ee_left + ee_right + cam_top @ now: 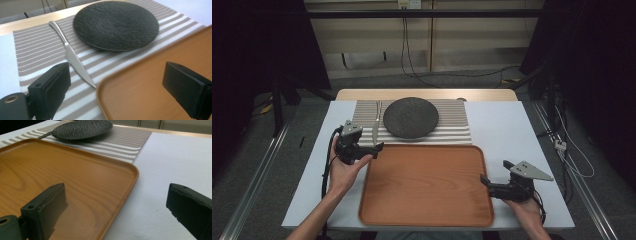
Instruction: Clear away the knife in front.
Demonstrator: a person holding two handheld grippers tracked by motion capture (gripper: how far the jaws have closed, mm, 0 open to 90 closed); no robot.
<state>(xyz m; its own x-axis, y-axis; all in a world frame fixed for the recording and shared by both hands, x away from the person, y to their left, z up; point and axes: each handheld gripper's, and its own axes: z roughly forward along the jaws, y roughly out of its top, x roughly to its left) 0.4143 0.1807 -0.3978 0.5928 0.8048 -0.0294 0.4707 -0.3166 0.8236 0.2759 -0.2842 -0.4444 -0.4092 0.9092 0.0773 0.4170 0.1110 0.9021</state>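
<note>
A round black plate rests on a striped placemat. A silver knife lies just left of the plate, blade toward the tray. An empty wooden tray sits in front of the mat. My left gripper is open and straddles the tray's far left corner near the knife tip. Its left jaw is over the mat. My right gripper is open across the tray's right rim, holding nothing.
The white table cover has bare room right of the tray and mat. A wooden table edge runs behind the mat. Cables lie on the floor beyond, and dark stands flank both sides.
</note>
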